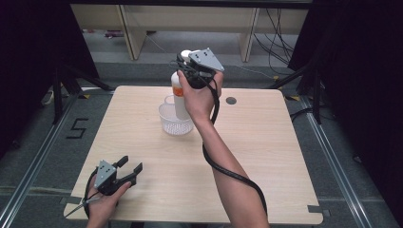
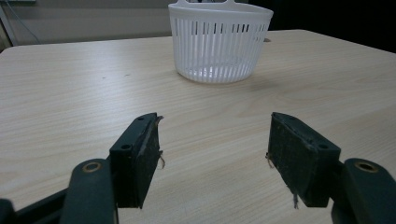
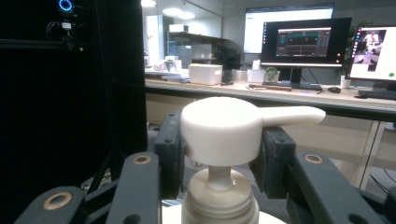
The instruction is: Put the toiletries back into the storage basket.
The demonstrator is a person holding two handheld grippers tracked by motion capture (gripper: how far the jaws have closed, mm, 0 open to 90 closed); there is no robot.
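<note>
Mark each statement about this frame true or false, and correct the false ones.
1. The right gripper is shut on the pump bottle. True.
2. The pump bottle lies flat on the table. False: it is held upright, its base inside the white slotted basket.
3. The left gripper holds the basket. False: its jaws are open with nothing between them, and the basket stands farther off.
4. The basket stands upright on the table. True.
5. The bottle's pump head is black. False: it is white.
</note>
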